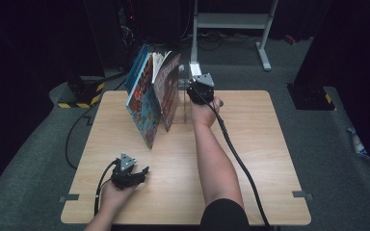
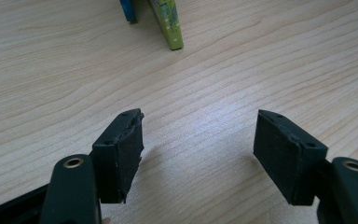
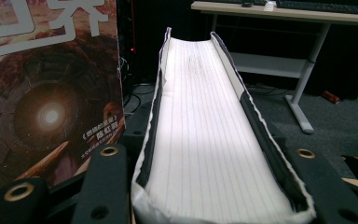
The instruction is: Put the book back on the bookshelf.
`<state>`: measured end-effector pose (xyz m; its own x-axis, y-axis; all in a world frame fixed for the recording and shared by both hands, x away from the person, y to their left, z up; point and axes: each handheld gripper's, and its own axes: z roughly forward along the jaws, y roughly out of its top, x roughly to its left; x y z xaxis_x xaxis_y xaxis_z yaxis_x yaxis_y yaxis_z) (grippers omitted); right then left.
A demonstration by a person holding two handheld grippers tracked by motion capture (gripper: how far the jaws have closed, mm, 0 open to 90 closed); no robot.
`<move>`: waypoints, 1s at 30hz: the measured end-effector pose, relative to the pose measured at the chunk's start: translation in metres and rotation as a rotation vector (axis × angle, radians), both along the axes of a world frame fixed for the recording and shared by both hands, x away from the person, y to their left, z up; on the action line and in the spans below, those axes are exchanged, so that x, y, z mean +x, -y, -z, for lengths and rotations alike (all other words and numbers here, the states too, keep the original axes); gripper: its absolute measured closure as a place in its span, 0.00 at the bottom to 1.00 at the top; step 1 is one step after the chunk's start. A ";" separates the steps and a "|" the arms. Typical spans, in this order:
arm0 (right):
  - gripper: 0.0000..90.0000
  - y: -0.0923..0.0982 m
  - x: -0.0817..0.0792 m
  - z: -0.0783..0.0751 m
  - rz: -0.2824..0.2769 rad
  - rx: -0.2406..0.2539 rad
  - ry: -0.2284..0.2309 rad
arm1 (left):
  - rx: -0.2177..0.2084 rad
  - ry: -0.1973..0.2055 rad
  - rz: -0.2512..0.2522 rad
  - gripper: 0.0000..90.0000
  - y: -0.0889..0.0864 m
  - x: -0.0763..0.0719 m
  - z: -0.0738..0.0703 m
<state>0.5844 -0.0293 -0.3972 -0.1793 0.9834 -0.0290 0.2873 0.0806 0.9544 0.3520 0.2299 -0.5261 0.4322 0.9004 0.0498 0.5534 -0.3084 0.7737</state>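
Note:
My right gripper (image 3: 209, 186) is shut on a thick book (image 3: 200, 121); its white page edge faces the camera and its dark covers lie against both jaws. A brown-covered book (image 3: 46, 93) stands just to its left. In the high view the right gripper (image 1: 196, 77) is at the table's far middle, beside a leaning row of books (image 1: 149, 94). My left gripper (image 1: 142, 171) rests low near the front left of the table. The left gripper (image 2: 198, 144) is open, with only bare wood between its pads (image 2: 126, 154).
The wooden table (image 1: 250, 144) has open room to the right and front. The bottom corners of a blue book (image 2: 129, 11) and a green book (image 2: 170, 25) stand ahead of the left gripper. A grey desk frame (image 1: 231, 21) stands behind the table.

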 end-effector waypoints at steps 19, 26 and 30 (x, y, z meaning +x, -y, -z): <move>0.56 0.001 0.000 0.002 -0.007 -0.004 0.011 | -0.001 -0.002 -0.001 0.37 0.000 0.000 0.000; 0.54 0.001 0.001 0.002 -0.011 -0.004 0.007 | 0.012 0.003 0.001 0.37 0.000 0.000 0.000; 0.50 0.002 0.001 0.002 -0.018 0.006 -0.001 | 0.005 0.000 0.002 0.37 0.000 0.000 0.000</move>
<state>0.5856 -0.0310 -0.3988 -0.1974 0.9800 -0.0235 0.2866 0.0806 0.9546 0.3524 0.2300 -0.5260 0.4337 0.8994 0.0545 0.5532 -0.3135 0.7718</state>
